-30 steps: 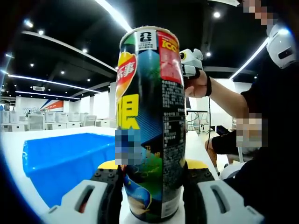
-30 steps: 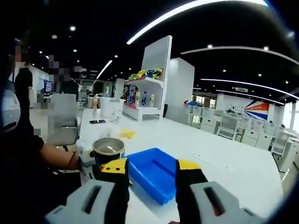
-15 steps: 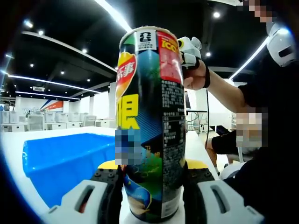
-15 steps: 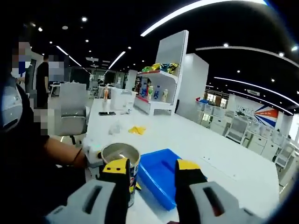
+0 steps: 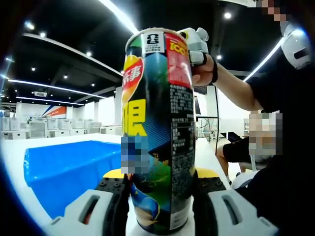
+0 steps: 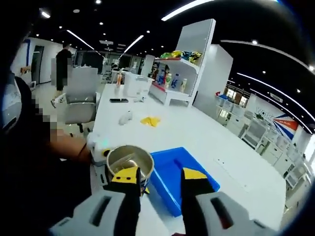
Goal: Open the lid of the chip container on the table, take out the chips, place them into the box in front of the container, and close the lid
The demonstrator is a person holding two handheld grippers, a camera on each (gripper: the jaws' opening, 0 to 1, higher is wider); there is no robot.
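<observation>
**Can held upright, right claw above its mouth**

The chip container is clamped near its base by the left gripper, long axis upright on the white table. In the right gripper view its foil-lined mouth is seen from above, w/ no lid on it. The right gripper hangs over it, jaws apart and holding nothing; the can lies just below its left jaw. The blue box sits just beside the can, toward the table's middle.
</observation>
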